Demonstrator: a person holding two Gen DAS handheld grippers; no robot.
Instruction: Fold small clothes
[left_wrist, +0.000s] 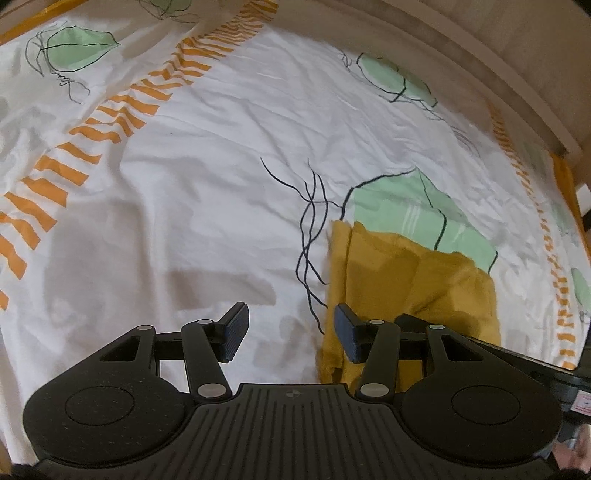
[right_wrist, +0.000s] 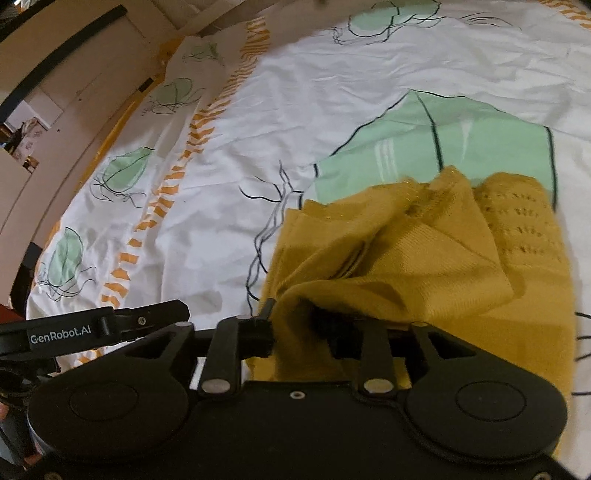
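A mustard-yellow knitted garment (left_wrist: 406, 280) lies crumpled on a white bedsheet (left_wrist: 221, 166) printed with green patches and orange stripes. My left gripper (left_wrist: 291, 314) hovers open over bare sheet; its right finger (left_wrist: 345, 332) hangs above the garment's left edge and nothing is between the fingers. In the right wrist view the garment (right_wrist: 424, 251) fills the lower right, with an openwork knit panel at its far right. My right gripper (right_wrist: 299, 326) has its fingers apart. A fold of the yellow cloth droops between them and hides the right finger.
A pale wooden bed frame (left_wrist: 517, 74) curves along the sheet's far right edge. Light cabinets with a dark rail (right_wrist: 55, 74) stand beyond the bed's left side. The left gripper's black body (right_wrist: 74, 328) sits close beside my right gripper.
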